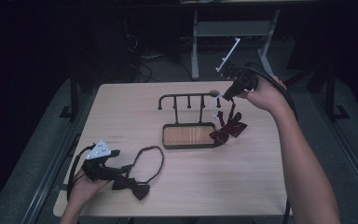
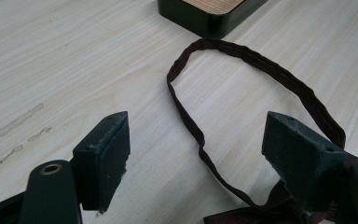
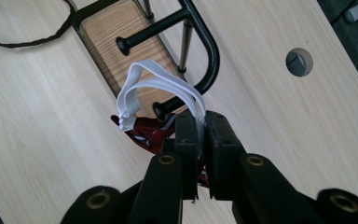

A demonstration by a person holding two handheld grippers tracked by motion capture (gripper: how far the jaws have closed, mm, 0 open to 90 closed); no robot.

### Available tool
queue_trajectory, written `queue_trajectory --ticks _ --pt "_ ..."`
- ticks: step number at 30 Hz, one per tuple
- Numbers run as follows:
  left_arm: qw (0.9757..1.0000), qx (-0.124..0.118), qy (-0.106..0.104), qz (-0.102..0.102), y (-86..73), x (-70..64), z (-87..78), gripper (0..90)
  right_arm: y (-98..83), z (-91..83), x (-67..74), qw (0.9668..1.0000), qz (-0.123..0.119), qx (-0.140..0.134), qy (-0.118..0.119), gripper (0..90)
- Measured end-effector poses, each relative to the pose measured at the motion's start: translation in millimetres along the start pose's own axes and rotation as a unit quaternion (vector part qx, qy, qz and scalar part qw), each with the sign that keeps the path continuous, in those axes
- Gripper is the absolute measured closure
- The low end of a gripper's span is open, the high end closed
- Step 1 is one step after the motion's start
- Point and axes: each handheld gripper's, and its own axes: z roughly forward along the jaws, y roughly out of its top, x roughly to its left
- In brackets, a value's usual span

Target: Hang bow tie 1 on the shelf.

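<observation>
A black peg rack (image 1: 186, 97) stands on a wood-floored base (image 1: 189, 135) at the table's middle. My right gripper (image 1: 224, 96) is shut on the white elastic strap (image 3: 144, 79) of a dark red bow tie (image 1: 228, 128), which dangles beside the rack's right end. In the right gripper view the strap loops just in front of the peg rack (image 3: 209, 51), with the red bow tie (image 3: 147, 133) under the jaws of the right gripper (image 3: 198, 120). At the front left my left gripper (image 2: 198, 126) is open and low over the table, astride the strap loop (image 2: 270, 67) of a second, darker bow tie (image 1: 137, 187).
A round cable hole (image 3: 299, 61) is cut into the light wood table (image 1: 242, 177) behind the rack. The table's front edge runs close to the left hand. Desk legs and cables stand on the dark floor beyond the far edge.
</observation>
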Motion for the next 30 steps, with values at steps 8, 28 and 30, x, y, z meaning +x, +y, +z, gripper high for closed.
queue_trajectory --ticks 8,28,30 --pt "1.0 0.0 -0.001 0.001 0.8 -1.7 1.3 23.8 2.7 6.6 -8.5 0.9999 0.011 -0.002 -0.001 83.8" --pt "1.0 0.003 0.001 0.005 1.4 -3.5 2.1 23.8 -5.4 14.9 -10.9 0.9997 0.022 -0.005 0.007 78.1" --pt "0.9999 0.008 0.001 0.009 1.6 -2.5 1.2 23.8 -7.7 14.8 -10.6 0.9997 0.02 -0.006 0.012 77.8"
